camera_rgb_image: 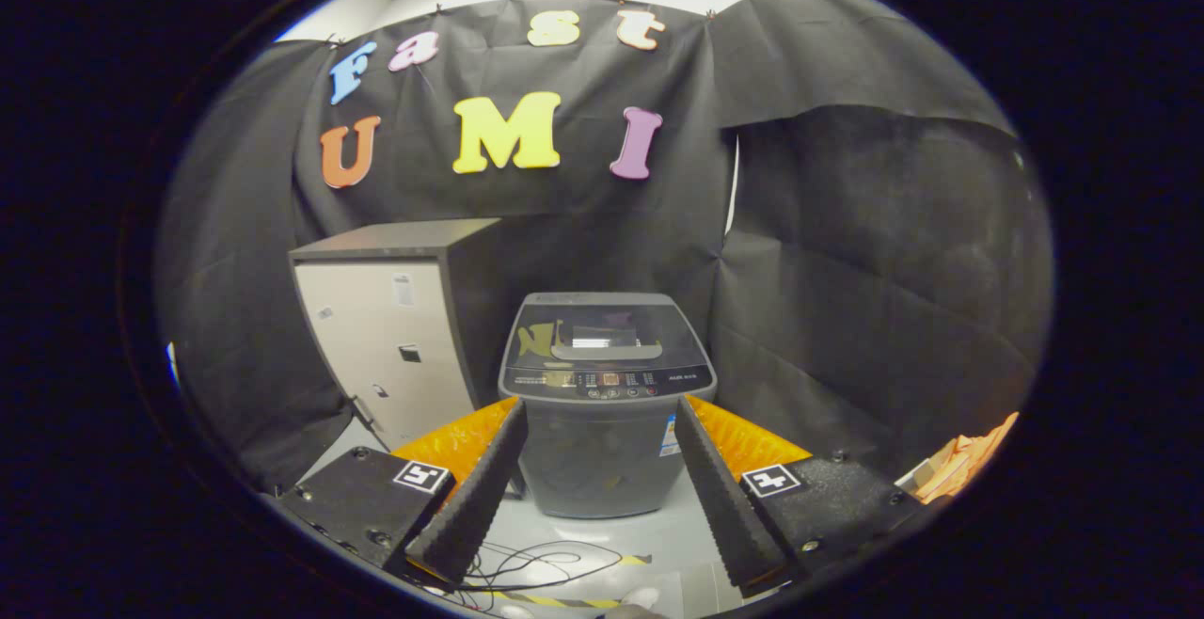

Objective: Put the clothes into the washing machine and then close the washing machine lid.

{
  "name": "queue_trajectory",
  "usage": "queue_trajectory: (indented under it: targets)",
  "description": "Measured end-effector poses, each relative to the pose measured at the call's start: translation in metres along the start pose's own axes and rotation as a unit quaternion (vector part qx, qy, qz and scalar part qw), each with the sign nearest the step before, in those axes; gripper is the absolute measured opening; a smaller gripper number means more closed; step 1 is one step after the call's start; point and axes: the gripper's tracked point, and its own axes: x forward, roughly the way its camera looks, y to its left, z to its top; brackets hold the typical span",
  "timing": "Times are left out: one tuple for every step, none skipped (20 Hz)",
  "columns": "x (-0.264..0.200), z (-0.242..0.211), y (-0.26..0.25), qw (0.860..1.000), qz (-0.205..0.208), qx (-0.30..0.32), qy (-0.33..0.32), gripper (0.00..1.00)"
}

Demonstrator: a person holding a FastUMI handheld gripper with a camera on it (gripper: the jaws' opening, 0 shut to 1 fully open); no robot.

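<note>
Grey and squat, the washer (604, 403) stood on the floor (658, 534) beyond the gripper (597, 497), showing between its two fingers (475, 497), its dark lid (602, 335) down flat. The fingers were spread wide and held nothing. Orange clothes (969, 464) lay off to the right of the right finger, well apart from the washer. A pale cabinet (390, 351) stood left of the washer, just beside it. Black cables (527, 567) trailed on the floor just ahead of the fingers.
</note>
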Motion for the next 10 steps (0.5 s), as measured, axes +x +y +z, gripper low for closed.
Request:
queue_trajectory:
  targets:
    - [-0.019,0.005,0.002,1.0,0.003,0.003,-0.008,0.98]
    - [-0.036,0.01,0.005,1.0,0.007,0.006,-0.017,0.98]
    - [-0.052,0.013,0.005,1.0,0.008,0.005,-0.025,0.98]
    - [-0.065,0.014,0.004,0.999,0.01,0.005,-0.031,0.98]
    - [-0.076,0.014,0.005,0.999,0.013,0.005,-0.035,0.98]
    - [-0.091,0.006,0.006,0.999,0.018,0.001,-0.042,0.98]
    - [-0.099,0.003,0.005,0.999,0.016,-0.001,-0.05,0.98]
    - [-0.104,0.0,0.001,0.998,0.014,0.0,-0.056,0.98]
    - [-0.108,-0.001,0.0,0.998,0.014,0.007,-0.056,0.98]
    - [-0.109,-0.004,-0.002,0.998,0.009,0.014,-0.057,0.98]
